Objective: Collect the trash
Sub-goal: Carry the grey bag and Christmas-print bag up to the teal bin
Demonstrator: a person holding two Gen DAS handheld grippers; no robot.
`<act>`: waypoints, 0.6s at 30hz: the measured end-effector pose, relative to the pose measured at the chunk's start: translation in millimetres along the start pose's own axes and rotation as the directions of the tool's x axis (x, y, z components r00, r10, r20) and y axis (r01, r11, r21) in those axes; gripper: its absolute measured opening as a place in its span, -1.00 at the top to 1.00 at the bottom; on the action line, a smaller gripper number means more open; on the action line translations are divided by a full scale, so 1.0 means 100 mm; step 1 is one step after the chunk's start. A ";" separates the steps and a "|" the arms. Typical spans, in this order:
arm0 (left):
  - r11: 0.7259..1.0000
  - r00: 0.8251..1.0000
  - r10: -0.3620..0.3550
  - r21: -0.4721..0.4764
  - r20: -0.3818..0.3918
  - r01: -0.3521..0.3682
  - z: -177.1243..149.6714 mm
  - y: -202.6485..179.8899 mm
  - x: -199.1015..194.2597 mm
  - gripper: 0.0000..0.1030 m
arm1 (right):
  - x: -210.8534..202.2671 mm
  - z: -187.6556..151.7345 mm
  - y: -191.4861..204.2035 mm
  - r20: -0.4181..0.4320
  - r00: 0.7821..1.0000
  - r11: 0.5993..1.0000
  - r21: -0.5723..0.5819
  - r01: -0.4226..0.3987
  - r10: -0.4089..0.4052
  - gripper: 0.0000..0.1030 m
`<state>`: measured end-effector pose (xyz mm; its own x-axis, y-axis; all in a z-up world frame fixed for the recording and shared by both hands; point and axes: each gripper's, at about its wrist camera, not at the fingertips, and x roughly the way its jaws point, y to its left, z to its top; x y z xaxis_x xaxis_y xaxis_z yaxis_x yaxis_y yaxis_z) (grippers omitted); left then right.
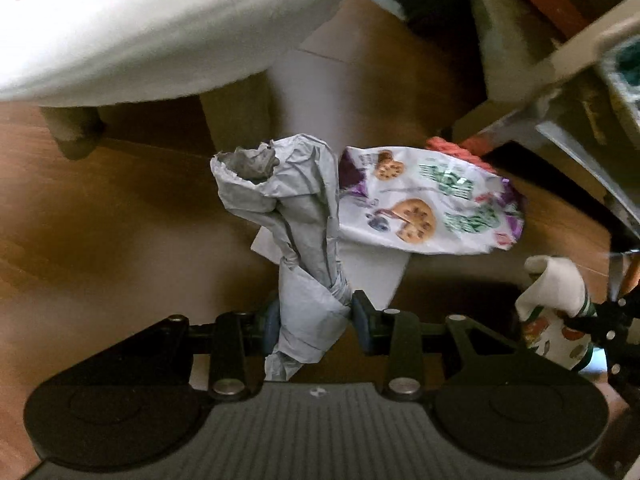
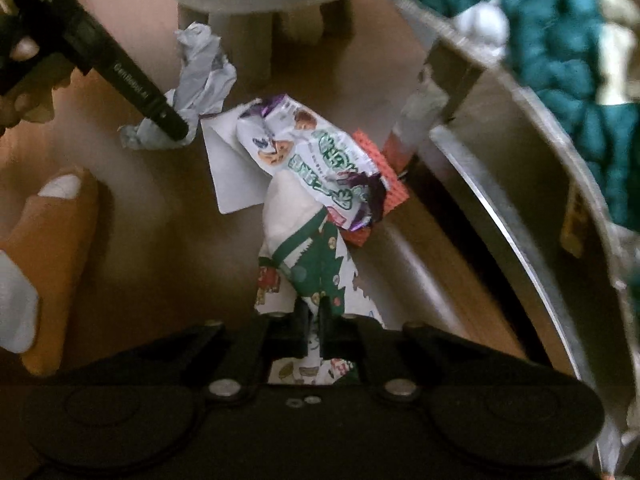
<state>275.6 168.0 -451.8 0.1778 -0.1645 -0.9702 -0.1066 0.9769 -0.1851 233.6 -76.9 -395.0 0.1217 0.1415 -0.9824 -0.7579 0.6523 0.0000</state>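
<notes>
Your left gripper (image 1: 316, 322) pinches gray paper (image 1: 288, 216), your right gripper (image 2: 314, 320) pinches a printed wrapper (image 2: 316, 264); above the cookie bag (image 1: 428, 200), either thin grip may slip.

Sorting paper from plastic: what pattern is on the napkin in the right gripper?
White paper napkin printed with green Christmas trees and small red motifs; clearest in the right wrist view.

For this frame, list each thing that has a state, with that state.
Left gripper: shut on crumpled grey paper bag, lifted.
Right gripper: shut on printed white napkin.
Cookie snack wrapper: crumpled, lying on the wooden floor.
Flat white card: on the floor, partly under the wrapper.
</notes>
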 end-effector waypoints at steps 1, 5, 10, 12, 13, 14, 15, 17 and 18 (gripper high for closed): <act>1.000 1.000 -0.004 0.003 0.006 0.004 -0.01 -0.03 -0.05 0.30 | -0.10 -0.01 0.00 0.011 1.000 1.000 0.010 0.003 -0.003 0.94; 0.999 0.999 -0.019 0.050 0.050 0.016 -0.03 -0.16 -0.43 0.30 | -0.58 -0.07 0.00 0.073 0.997 0.998 0.054 0.013 -0.017 0.94; 0.990 0.989 -0.038 0.141 0.140 0.018 -0.01 -0.36 -1.07 0.30 | -1.30 -0.11 -0.08 0.176 0.983 0.990 0.138 0.024 -0.048 0.94; 0.986 0.983 -0.050 0.166 0.179 0.020 0.00 -0.47 -1.31 0.30 | -1.61 -0.15 -0.14 0.216 0.974 0.984 0.175 0.024 -0.062 0.94; 0.984 0.978 -0.054 0.176 0.203 0.018 0.00 -0.51 -1.46 0.30 | -1.73 -0.16 -0.16 0.231 0.971 0.980 0.198 0.022 -0.069 0.94; 0.983 0.973 -0.059 0.181 0.221 0.019 0.01 -0.54 -1.59 0.30 | -1.87 -0.19 -0.20 0.248 0.966 0.975 0.223 0.020 -0.077 0.94; 0.982 0.968 -0.064 0.187 0.241 0.019 0.01 -0.57 -1.72 0.30 | -2.00 -0.23 -0.24 0.264 0.961 0.970 0.243 0.016 -0.082 0.94; 0.981 0.960 -0.060 0.196 0.274 0.005 0.02 -0.64 -1.98 0.30 | -2.28 -0.29 -0.30 0.299 0.949 0.958 0.286 0.008 -0.097 0.94; 0.982 0.957 -0.054 0.190 0.284 -0.001 0.03 -0.67 -2.09 0.30 | -2.42 -0.32 -0.33 0.317 0.942 0.953 0.304 0.007 -0.108 0.94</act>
<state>248.2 137.0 -236.1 0.4536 -0.1713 -0.8746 0.0806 0.9852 -0.1512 208.7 -156.2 -163.0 0.3994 0.2990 -0.8667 -0.5264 0.8487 0.0503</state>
